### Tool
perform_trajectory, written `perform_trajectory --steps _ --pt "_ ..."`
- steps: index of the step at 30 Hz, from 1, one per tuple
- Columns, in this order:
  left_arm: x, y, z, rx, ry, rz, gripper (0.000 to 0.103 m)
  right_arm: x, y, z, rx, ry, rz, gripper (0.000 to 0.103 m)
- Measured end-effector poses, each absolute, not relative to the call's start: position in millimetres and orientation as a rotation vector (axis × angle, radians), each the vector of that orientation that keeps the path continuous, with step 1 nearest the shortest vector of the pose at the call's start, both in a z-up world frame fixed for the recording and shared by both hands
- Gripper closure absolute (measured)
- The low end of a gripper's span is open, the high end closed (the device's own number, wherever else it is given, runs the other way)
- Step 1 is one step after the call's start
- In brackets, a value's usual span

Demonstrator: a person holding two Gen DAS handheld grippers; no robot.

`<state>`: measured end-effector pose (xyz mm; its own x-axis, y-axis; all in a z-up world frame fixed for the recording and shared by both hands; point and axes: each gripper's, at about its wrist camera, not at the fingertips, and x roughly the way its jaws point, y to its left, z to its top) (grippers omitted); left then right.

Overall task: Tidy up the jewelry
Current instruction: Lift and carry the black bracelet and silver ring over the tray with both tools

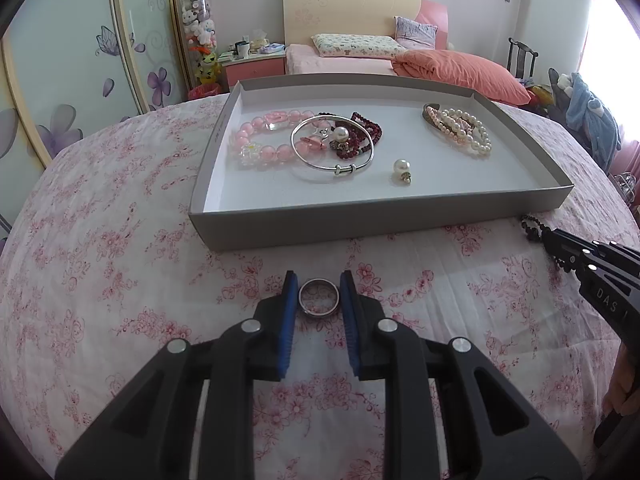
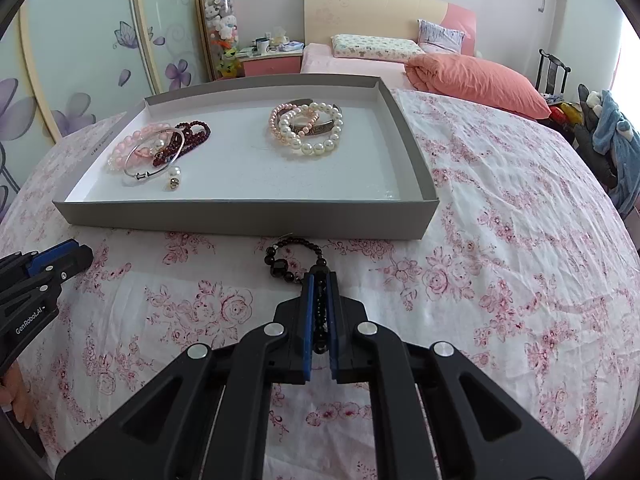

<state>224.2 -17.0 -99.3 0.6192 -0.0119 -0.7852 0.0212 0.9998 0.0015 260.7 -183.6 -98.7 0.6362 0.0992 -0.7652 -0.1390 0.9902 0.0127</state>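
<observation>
Two claws at the grey tray, each closed on a piece.
The left gripper pinches a silver ring between its pads on the floral cloth, before the tray. The right gripper clamps a dark bead bracelet, whose loop lies just ahead of the fingertips.

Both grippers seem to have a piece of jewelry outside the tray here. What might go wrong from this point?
1. The left gripper pinches the silver ring only by its rim at the fingertips, so it may pop out on lifting.
2. The dark bead bracelet hangs loose ahead of the right gripper, right by the gray tray front wall; it may snag there.
3. Dropping either piece onto the bangle pile could tangle it.
</observation>
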Motion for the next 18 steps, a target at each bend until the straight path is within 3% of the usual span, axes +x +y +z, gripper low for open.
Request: perform_trajectory --steps 18 --pt "224.1 -17.1 -99.3 0.012 0.903 -0.019 0.081 261.5 -188.4 -98.6 -0.016 0.873 0.148 0.096"
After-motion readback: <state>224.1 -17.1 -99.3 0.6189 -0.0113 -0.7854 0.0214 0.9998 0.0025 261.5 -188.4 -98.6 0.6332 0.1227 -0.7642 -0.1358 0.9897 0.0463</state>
